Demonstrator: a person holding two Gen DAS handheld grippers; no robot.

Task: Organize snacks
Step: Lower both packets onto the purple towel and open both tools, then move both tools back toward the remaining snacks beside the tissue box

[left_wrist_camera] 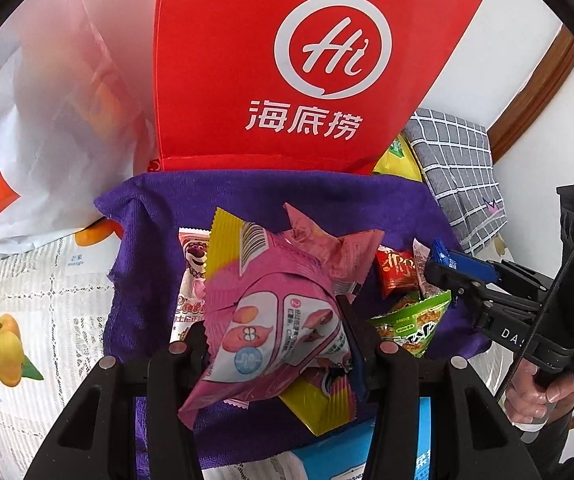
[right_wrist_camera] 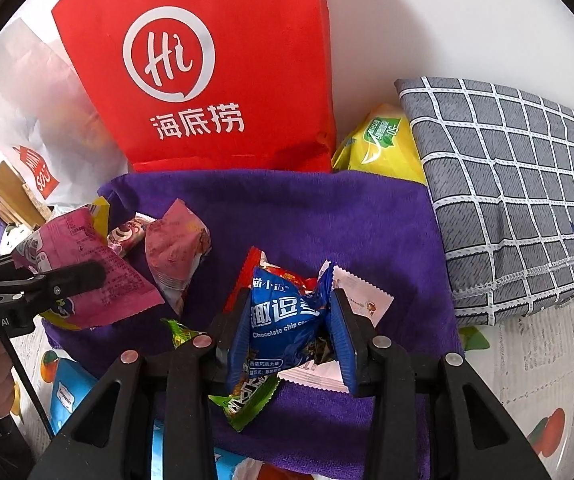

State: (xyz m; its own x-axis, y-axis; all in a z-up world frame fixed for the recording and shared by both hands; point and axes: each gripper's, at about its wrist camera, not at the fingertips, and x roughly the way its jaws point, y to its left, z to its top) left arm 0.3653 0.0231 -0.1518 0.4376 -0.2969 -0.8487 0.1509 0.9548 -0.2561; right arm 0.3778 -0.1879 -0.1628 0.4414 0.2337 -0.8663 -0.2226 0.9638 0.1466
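Observation:
My left gripper [left_wrist_camera: 275,344] is shut on a large pink snack packet [left_wrist_camera: 271,312] and holds it above the purple cloth [left_wrist_camera: 327,196]; it also shows in the right wrist view [right_wrist_camera: 87,280]. My right gripper [right_wrist_camera: 287,320] is shut on a blue chocolate chip cookie packet [right_wrist_camera: 283,316], just above a green packet [right_wrist_camera: 247,396] and a white packet [right_wrist_camera: 363,296]. In the left wrist view the right gripper [left_wrist_camera: 447,272] is at the right with the blue packet [left_wrist_camera: 443,256]. A smaller pink packet [right_wrist_camera: 175,248], a red packet [left_wrist_camera: 397,272] and a bear-print packet [left_wrist_camera: 193,280] lie on the cloth.
A red paper bag [right_wrist_camera: 215,64] stands behind the cloth, a white bag [left_wrist_camera: 47,120] to its left. A yellow packet [right_wrist_camera: 379,144] and a grey checked cushion [right_wrist_camera: 507,184] lie to the right. A blue box [right_wrist_camera: 67,396] sits at the near left on the fruit-print tablecloth [left_wrist_camera: 27,320].

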